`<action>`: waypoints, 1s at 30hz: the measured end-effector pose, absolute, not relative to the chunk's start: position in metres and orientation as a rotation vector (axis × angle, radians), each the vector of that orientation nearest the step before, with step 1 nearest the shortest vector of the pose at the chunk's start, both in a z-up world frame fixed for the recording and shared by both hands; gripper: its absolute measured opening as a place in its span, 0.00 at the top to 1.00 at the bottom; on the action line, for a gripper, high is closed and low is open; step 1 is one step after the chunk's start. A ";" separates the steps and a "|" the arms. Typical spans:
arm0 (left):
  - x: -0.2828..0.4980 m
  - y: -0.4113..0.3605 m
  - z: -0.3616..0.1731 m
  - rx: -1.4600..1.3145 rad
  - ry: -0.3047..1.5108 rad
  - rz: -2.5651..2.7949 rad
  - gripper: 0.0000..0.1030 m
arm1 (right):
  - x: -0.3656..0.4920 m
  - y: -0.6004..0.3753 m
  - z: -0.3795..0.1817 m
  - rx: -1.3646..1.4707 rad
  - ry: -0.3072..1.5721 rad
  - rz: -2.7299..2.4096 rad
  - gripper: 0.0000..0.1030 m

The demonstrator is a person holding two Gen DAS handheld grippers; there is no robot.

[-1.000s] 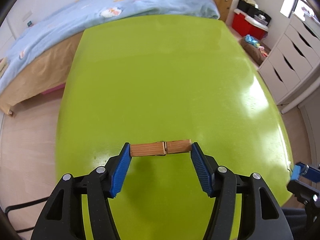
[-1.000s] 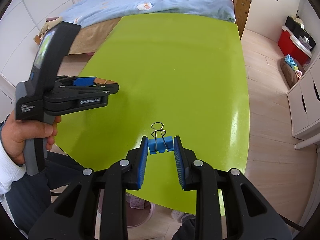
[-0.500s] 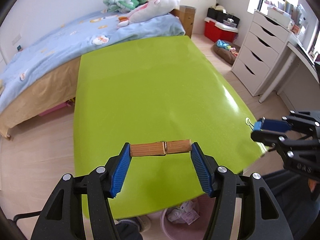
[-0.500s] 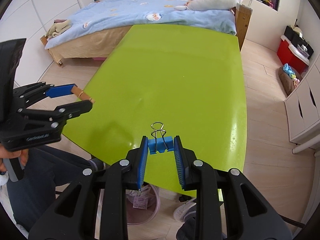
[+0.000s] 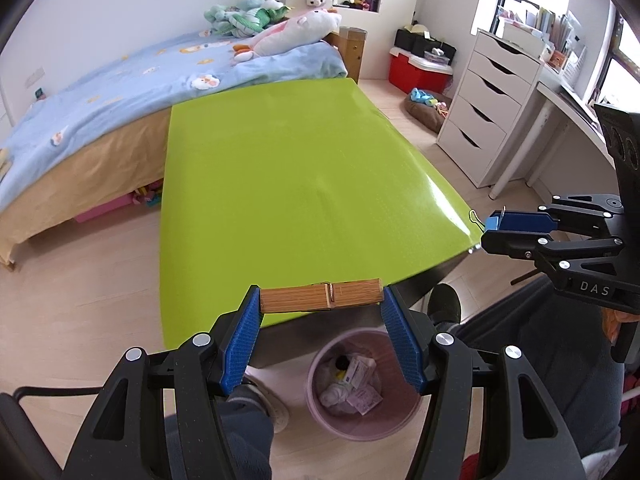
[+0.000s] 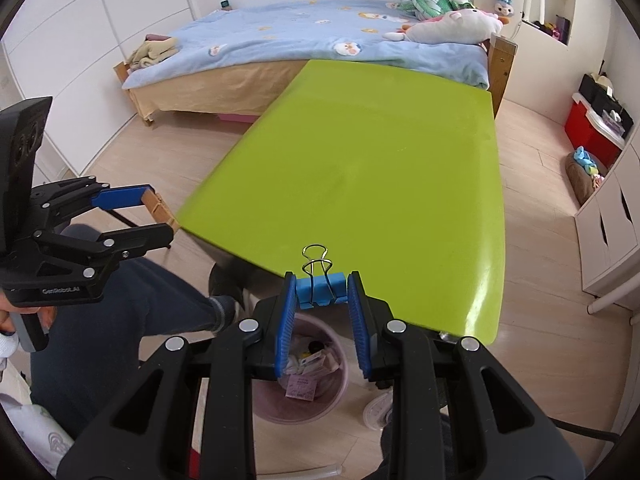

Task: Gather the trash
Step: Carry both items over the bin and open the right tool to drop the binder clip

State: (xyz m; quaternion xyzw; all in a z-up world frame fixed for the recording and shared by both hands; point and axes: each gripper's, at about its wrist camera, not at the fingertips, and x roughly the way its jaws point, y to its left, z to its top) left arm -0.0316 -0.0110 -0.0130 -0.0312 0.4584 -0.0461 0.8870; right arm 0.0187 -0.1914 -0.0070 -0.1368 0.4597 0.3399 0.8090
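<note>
left gripper (image 5: 320, 304) clamps a flat wooden clothespin (image 5: 320, 301); right gripper (image 6: 321, 292) pinches a blue binder clip (image 6: 320, 288) with wire loops.

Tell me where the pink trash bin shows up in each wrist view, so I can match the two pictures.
Left wrist view: the pink trash bin sits at bottom centre, on the floor below the table's near edge, seen between the left gripper fingers.
Right wrist view: the bin is at bottom centre, mostly hidden behind the right gripper.
Shared landmark: the green table, whose near edge lies just above the bin in both.
</note>
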 end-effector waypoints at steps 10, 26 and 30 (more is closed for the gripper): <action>-0.068 -0.012 -0.012 -0.098 0.948 -0.129 0.42 | -0.027 -0.195 -0.025 -0.279 1.035 0.801 0.75; -0.077 -0.014 -0.009 -0.096 0.947 -0.149 0.42 | -0.027 -0.196 -0.028 -0.194 1.056 0.843 0.12; -0.078 -0.018 -0.010 -0.090 0.956 -0.168 0.42 | -0.022 -0.203 -0.024 -0.173 1.046 0.790 0.06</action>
